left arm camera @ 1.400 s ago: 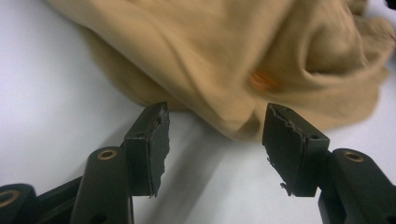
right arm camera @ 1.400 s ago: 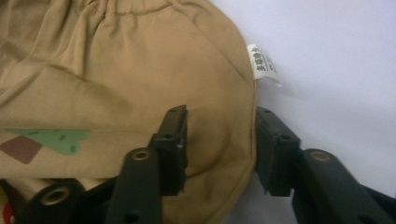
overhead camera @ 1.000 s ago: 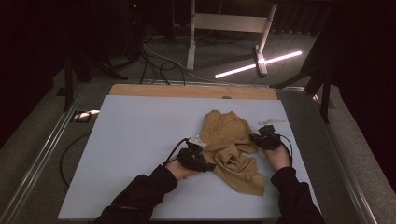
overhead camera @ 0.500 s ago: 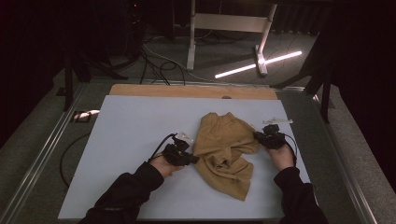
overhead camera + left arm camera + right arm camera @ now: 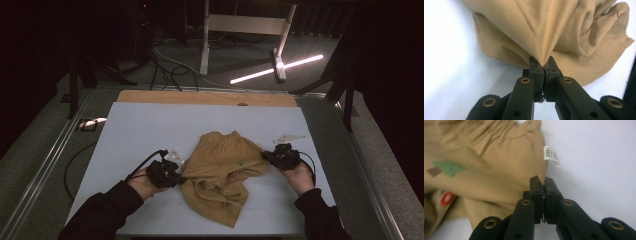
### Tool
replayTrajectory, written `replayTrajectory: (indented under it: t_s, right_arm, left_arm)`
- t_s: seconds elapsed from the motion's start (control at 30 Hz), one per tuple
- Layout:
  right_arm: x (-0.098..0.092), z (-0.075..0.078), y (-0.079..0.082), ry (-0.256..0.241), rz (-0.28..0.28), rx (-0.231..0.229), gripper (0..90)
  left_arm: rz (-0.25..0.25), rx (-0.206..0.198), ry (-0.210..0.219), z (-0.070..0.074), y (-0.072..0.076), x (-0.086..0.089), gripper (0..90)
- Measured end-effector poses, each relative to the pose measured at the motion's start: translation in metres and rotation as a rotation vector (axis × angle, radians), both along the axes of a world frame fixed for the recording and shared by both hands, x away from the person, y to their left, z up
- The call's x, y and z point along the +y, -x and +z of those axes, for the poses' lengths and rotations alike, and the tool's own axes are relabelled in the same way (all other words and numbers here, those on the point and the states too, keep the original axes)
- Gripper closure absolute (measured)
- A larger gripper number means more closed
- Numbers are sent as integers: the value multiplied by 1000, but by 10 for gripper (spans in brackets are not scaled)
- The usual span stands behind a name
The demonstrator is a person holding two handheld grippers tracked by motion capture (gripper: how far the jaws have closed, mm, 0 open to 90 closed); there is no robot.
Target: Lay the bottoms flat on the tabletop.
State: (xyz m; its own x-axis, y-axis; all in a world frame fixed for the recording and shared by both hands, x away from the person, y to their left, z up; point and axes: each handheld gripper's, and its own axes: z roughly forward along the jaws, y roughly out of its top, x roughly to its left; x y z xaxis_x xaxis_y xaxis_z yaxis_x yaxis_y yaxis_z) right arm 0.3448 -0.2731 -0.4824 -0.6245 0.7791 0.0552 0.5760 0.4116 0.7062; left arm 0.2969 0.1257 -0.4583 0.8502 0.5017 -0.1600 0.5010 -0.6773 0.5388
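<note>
A crumpled tan cotton garment lies on the pale blue-white table top, nearer the person's edge than the far wooden strip, and serves as the landmark here; the left gripper sits at the garment's left edge, its two black jaws pressed together on a fold of the cloth; in the left gripper view the left gripper's tips pinch a peak of tan fabric that rises taut from between them, with no gap showing between the jaws; the right gripper sits at the garment's right edge, jaws likewise clamped on the cloth; in the right gripper view its tips bite a seamed hem of the garment, just below a small white care label sewn into that seam; left of the pinch, on the garment's face, a green printed patch and a red-and-white patch show, blurred; the lower part of the garment trails towards the person, resting on the table.
</note>
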Motion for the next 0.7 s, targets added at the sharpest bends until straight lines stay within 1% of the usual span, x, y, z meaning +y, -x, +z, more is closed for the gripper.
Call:
replayTrajectory:
  t_s: [0.07,0.1,0.17,0.2,0.23,0.27,0.33,0.37,0.43,0.47,0.5,0.53,0.57,0.6,0.63,0.67,0.7]
  right_arm:
    - [0,-4,11,12,7,17,875]
    - [-2,-7,15,26,14,15,875]
    - [-5,-13,21,43,8,28,874]
    - [-7,-15,22,50,1,33,874]
    - [-9,-17,21,58,-6,33,874]
    - [-11,-18,21,61,-16,35,874]
    - [-12,-20,19,80,-32,35,873]
    - [-11,-22,19,81,-34,42,873]
    - [-11,-27,18,100,-30,49,868]
    - [-11,-27,19,96,-38,55,859]
    - [-11,-27,18,88,-42,52,836]
    - [-11,-25,18,88,-50,43,797]
    - [-12,-22,17,80,-48,26,754]
    - [-13,-19,16,62,-51,15,723]
    - [-13,-15,15,48,-50,3,677]
    - [-13,-11,13,31,-51,-11,627]
    - [-12,-6,11,11,-52,-20,584]
  left_arm:
    - [-3,27,24,-5,6,0,877]
    - [-8,41,34,-8,10,-2,875]
    - [-29,45,47,-12,16,-9,875]
    - [-35,45,51,-13,18,-13,874]
    - [-35,45,51,-13,18,-13,873]
    - [-42,44,63,-16,20,-18,871]
    - [-41,51,73,-18,18,-20,856]
    - [-35,59,76,-18,15,-19,835]
    - [-21,73,103,-17,13,-15,773]
    - [-11,77,113,-15,11,-12,722]
    - [-2,76,116,-12,10,-9,636]
    - [0,55,113,-9,9,-7,564]
    - [6,41,115,-5,7,-4,531]
    - [5,38,119,-2,4,-2,506]
    - [17,34,127,0,2,0,501]
    - [20,26,123,3,-1,1,491]
    - [32,21,131,5,-4,1,456]
